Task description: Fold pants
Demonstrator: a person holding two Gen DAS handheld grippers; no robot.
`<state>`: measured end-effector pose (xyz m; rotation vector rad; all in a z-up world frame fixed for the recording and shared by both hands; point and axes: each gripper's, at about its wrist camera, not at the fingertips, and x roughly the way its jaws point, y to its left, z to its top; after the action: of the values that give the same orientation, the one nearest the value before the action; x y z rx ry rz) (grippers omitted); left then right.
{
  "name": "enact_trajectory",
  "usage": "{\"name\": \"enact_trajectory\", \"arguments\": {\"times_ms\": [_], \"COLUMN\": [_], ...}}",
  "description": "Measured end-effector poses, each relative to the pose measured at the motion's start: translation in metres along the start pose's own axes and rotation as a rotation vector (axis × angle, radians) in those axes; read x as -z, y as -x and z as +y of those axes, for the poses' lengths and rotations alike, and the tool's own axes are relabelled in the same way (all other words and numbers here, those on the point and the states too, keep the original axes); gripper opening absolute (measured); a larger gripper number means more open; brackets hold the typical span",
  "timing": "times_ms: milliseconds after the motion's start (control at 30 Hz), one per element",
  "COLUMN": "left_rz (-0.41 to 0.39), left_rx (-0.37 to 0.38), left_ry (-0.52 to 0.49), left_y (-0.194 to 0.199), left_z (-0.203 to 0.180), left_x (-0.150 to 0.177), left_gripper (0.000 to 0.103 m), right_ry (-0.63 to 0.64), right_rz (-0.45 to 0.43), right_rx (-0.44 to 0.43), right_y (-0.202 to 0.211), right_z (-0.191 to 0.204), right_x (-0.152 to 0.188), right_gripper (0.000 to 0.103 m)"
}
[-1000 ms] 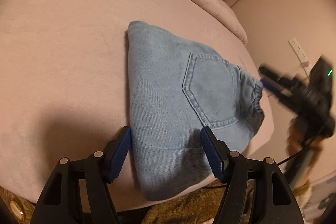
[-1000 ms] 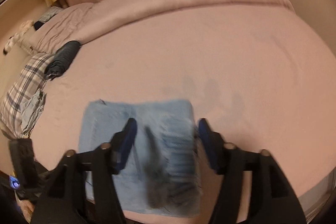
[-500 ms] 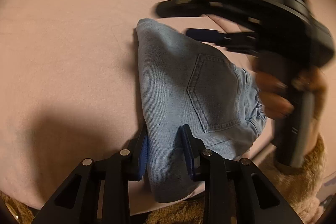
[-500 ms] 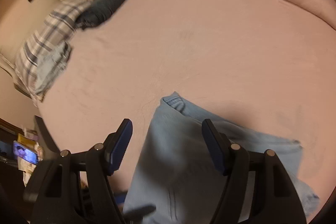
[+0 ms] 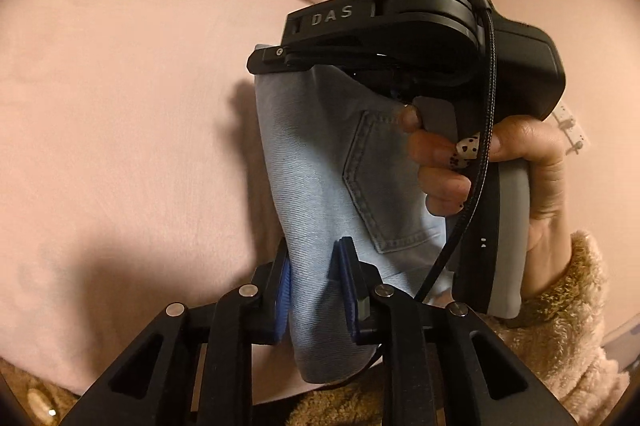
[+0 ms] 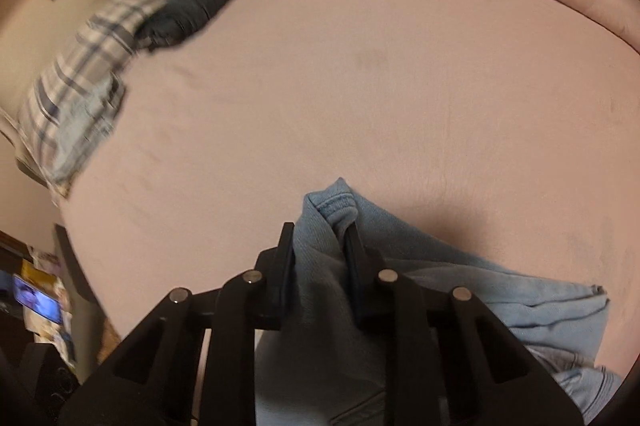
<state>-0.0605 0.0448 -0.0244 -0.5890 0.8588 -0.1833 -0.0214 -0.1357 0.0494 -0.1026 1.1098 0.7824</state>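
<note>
1. Two pairs of fingers were closing on the jeans (image 5: 316, 186): left gripper (image 5: 316, 282) pinching a near edge, right gripper (image 6: 320, 254) the bunched waistband.
2. Jeans lay folded on the pink bed (image 6: 360, 86).
3. Right hand (image 5: 520, 162) held its gripper's handle.

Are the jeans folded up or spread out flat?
Folded. The jeans are a thick, compact bundle on the bed, one back pocket on top, no legs stretched out.
</note>
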Motion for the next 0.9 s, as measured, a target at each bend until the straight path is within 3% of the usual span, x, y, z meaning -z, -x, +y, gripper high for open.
{"name": "enact_trajectory", "arguments": {"times_ms": [133, 200, 300, 433, 900], "left_rz": [-0.049, -0.028, 0.034, 0.060, 0.040], "left_rx": [-0.074, -0.092, -0.103, -0.119, -0.128], "left_ry": [-0.053, -0.037, 0.012, 0.040, 0.044], "left_y": [0.015, 0.012, -0.001, -0.013, -0.008], "left_z": [-0.009, -0.003, 0.010, 0.014, -0.008], "left_x": [-0.003, -0.002, 0.003, 0.006, 0.024], "left_gripper": [0.021, 0.021, 0.021, 0.022, 0.024], "right_ry": [0.008, 0.017, 0.025, 0.019, 0.058], "right_rz": [-0.061, -0.055, 0.016, 0.080, 0.091], "right_rx": [-0.069, -0.071, -0.043, -0.002, 0.064], "right_y": [0.020, 0.014, -0.019, -0.053, -0.065], "right_z": [0.011, 0.018, 0.030, 0.028, 0.033], "right_x": [-0.006, -0.011, -0.012, -0.009, -0.013], "right_gripper": [0.023, 0.023, 0.023, 0.023, 0.025]}}
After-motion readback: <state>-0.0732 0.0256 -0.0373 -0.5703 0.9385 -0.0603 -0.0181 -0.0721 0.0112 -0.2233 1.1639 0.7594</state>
